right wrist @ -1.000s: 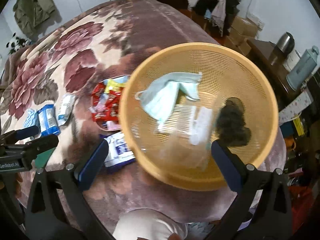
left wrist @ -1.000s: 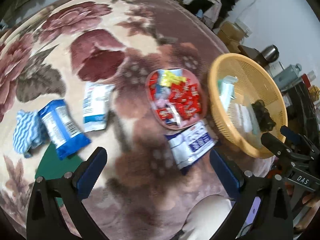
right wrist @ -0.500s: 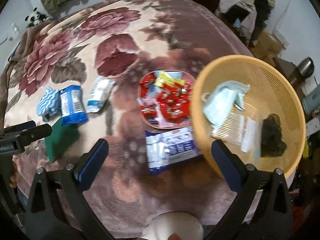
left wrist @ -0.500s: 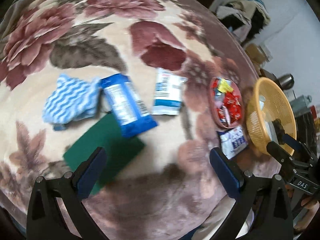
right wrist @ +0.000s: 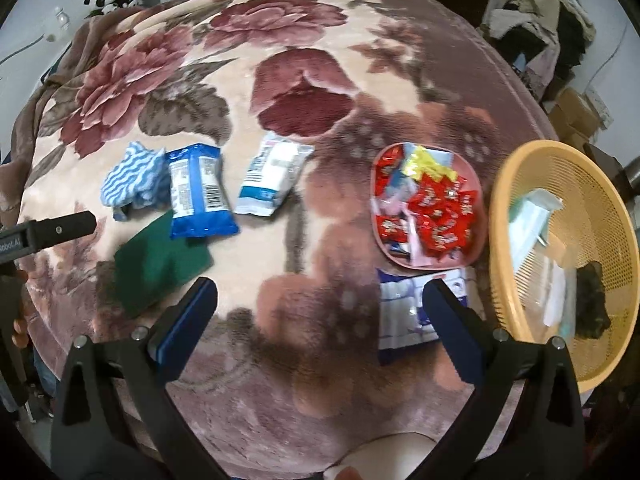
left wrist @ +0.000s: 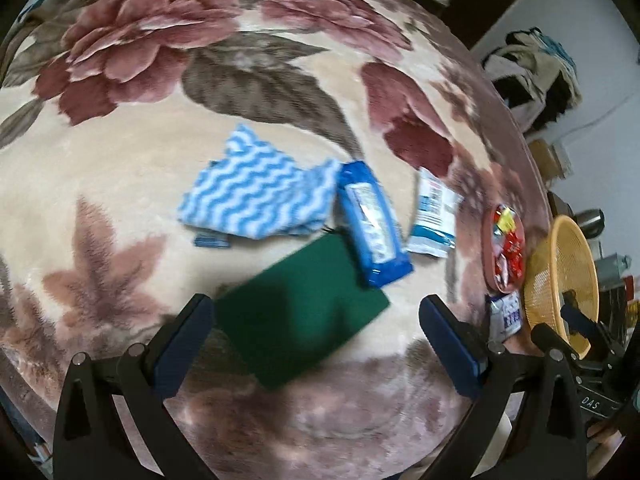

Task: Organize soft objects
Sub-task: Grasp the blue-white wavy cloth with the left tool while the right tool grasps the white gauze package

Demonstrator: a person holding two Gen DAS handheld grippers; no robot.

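floral blanket (right wrist: 304,80) in cream, rose and brown is covering the whole work surface. room edge from the right wrist view: a panda soft toy (right wrist: 105,0) is sitting at far left against the wall, a heap of clothes (right wrist: 540,36) is piling up at far right, with cardboard boxes (right wrist: 576,116) below it.

on the blanket, left to right: a blue-and-white wavy cloth (right wrist: 134,178) is lying crumpled; a blue wipes pack (right wrist: 198,196) is lying just beside it, its lower end overlapping a dark green cloth (right wrist: 160,260); a white-and-blue packet (right wrist: 274,180) is lying near the wipes pack; a pink dish (right wrist: 476,258) is holding red and yellow sweets; a blue-and-white tissue pack (right wrist: 404,308) is lying just below the dish; a yellow mesh basket (right wrist: 520,184) is sitting at the right edge, holding a pale mask, a white comb and a dark clump.

left gripper (left wrist: 316,332) is hovering above the dark green cloth (left wrist: 300,312), jaws spread wide with nothing between them; the cloth is lying between and just ahead of the two fingers, the wavy cloth (left wrist: 256,196) and wipes pack (left wrist: 370,222) further ahead.

right gripper (right wrist: 320,312) is hovering over bare blanket, jaws wide and empty; its right finger is overlapping the tissue pack in view, contact unclear. basket is well off to its right, green cloth to its left.

both are pointing forward and down at the blanket.
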